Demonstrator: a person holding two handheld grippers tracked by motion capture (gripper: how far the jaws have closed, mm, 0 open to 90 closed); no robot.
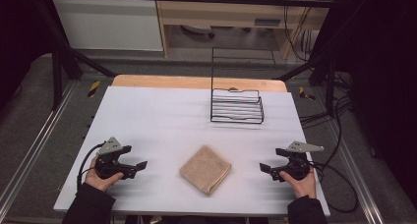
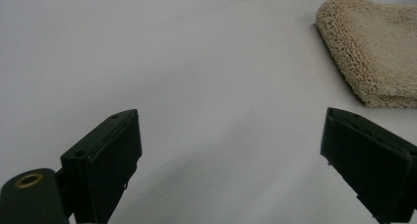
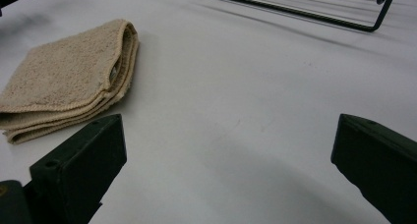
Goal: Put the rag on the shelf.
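Beige terry cloth (image 1: pixel 205 169), folded into a square, was seen lying on the white desk (image 1: pixel 147 116), nearer the person than the wire rack (image 1: pixel 237 106). It was flanked by the left tool (image 1: pixel 139 166) and right tool (image 1: pixel 266 168), about equally near, each held with jaws spread and empty.
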